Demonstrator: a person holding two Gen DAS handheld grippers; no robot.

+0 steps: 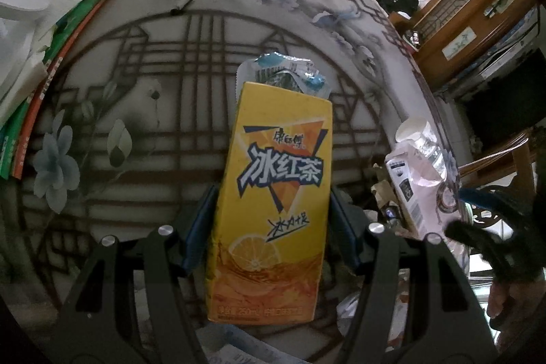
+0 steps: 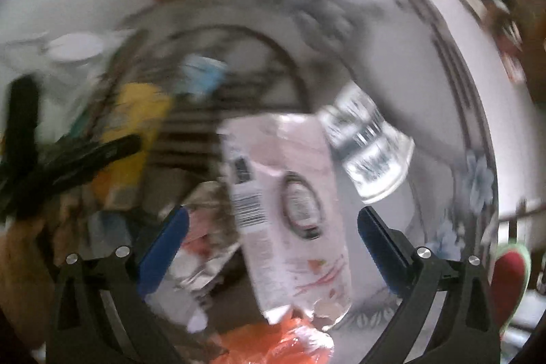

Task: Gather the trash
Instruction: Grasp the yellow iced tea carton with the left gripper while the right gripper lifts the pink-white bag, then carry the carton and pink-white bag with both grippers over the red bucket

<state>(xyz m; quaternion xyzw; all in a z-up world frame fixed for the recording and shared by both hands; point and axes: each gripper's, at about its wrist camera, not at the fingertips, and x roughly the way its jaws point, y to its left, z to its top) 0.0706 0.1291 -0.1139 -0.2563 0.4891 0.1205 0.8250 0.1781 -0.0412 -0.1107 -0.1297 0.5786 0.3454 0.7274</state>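
A yellow iced-tea carton (image 1: 276,159) stands upright between the blue pads of my left gripper (image 1: 271,203), which is shut on its sides above the patterned table (image 1: 136,125). Behind it lies a blue-and-white wrapper (image 1: 290,70). The right wrist view is blurred. My right gripper (image 2: 273,214) stands wide open over a pink-and-white packet (image 2: 273,152), and its blue pads are clear of the packet on both sides. The carton (image 2: 136,111) and the black left gripper (image 2: 68,159) show at the left of that view. The packet (image 1: 406,179) also lies at the right in the left wrist view.
A clear plastic bottle (image 2: 372,142) lies just right of the packet. Crumpled foil and paper (image 2: 204,244) and an orange bag (image 2: 273,343) lie near the right gripper. Green booklets and white papers (image 1: 34,57) are stacked at the table's left edge. A small black object (image 1: 182,5) lies far back.
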